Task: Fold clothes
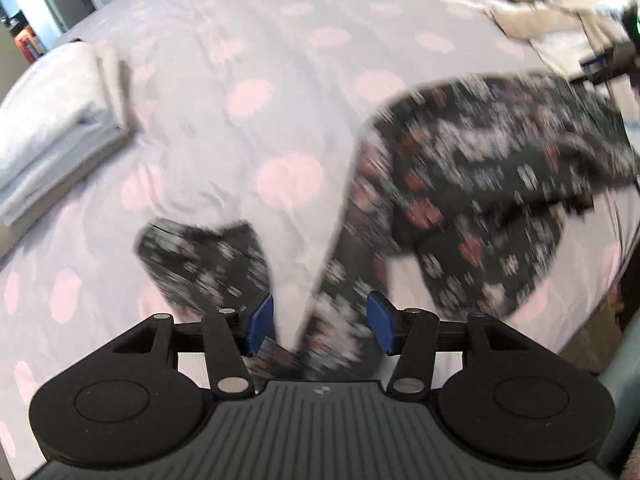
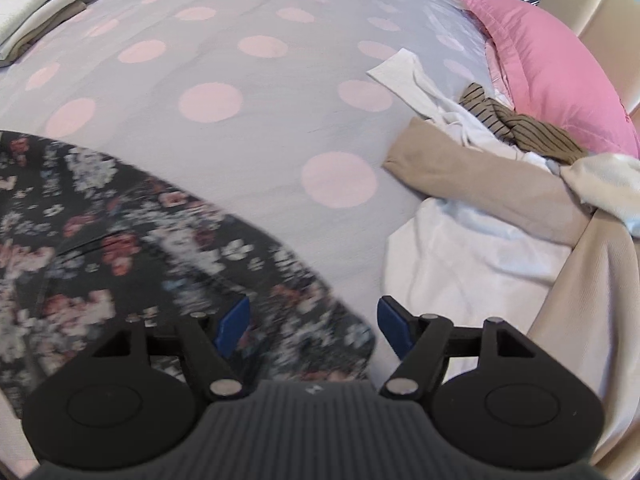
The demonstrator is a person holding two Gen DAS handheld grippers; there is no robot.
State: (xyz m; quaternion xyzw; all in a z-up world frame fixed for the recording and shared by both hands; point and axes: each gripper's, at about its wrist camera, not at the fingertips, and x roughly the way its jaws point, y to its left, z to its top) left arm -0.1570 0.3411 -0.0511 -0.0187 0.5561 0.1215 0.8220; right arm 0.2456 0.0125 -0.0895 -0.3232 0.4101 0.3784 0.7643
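Both my grippers, left (image 1: 320, 328) and right (image 2: 314, 326), are spread and gripping nothing; the dark flowered garment (image 1: 472, 184) lies loose on the spotted bedspread (image 1: 240, 80) under them

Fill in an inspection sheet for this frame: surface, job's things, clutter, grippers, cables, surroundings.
Surface: bedspread, grey with pink dots, wrinkled.
Job's things: floral garment, dark, spread unfolded and blurred; folded grey stack at the far left.
Clutter: unfolded pile of white, beige and striped clothes beside the pink pillow.
Grippers: left gripper open, fabric between the pads but not pinched; right gripper open above the garment's edge.
Cables: nothing seen.
Surroundings: beige headboard; shelves at the edge, too small to read.
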